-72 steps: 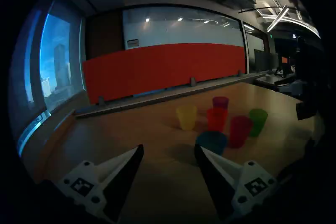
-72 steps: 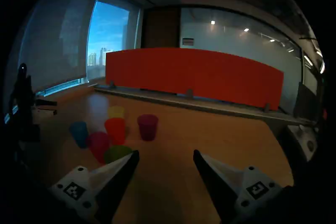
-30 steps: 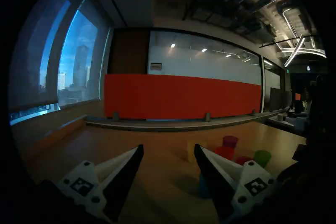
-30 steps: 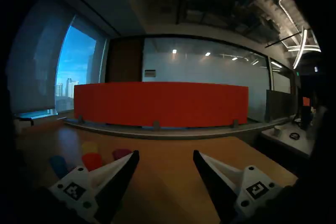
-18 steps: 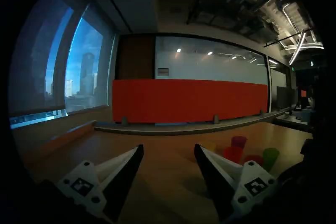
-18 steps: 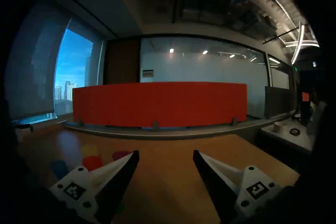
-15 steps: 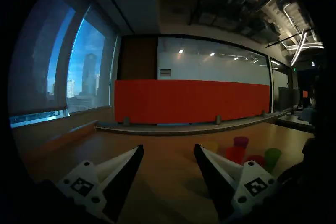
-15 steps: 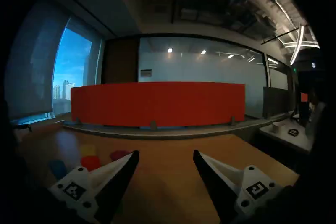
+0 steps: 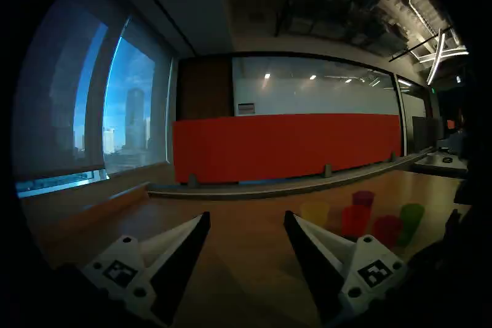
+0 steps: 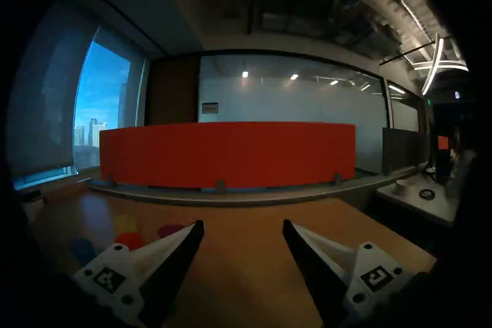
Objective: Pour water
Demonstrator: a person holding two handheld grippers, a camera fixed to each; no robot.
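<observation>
Standing open and empty, the left hand-held gripper (image 9: 246, 216) hangs low over the wooden tabletop (image 9: 246, 260), its two fingers spread wide with only bare wood between them. Off past its right finger sits a tight bunch of cups: the yellow cup (image 9: 315, 212) is nearest the fingertip, the orange cup (image 9: 353, 220) is just beside it, and the purple cup (image 9: 363, 197) is behind. The red cup (image 9: 387, 229) is lower right and the green cup (image 9: 411, 217) is outermost. The light is too dim to say whether any of them touch. From the cups leftward the wood runs open up to the tabletop's far edge, where a low rail (image 9: 277, 188) carries a long red partition (image 9: 289, 146). The left side ends at a ledge (image 9: 92, 205) under the big window (image 9: 129, 119). The right hand-held gripper (image 10: 242, 224) is likewise spread apart and holds nothing, pointing at a wide free stretch of wood ahead. In the right gripper view the cups lie low at the left, partly behind that gripper's left finger, with a blue cup (image 10: 83, 249) farthest out. To the right the tabletop's edge falls away before a separate desk (image 10: 418, 196), which stands well apart.
</observation>
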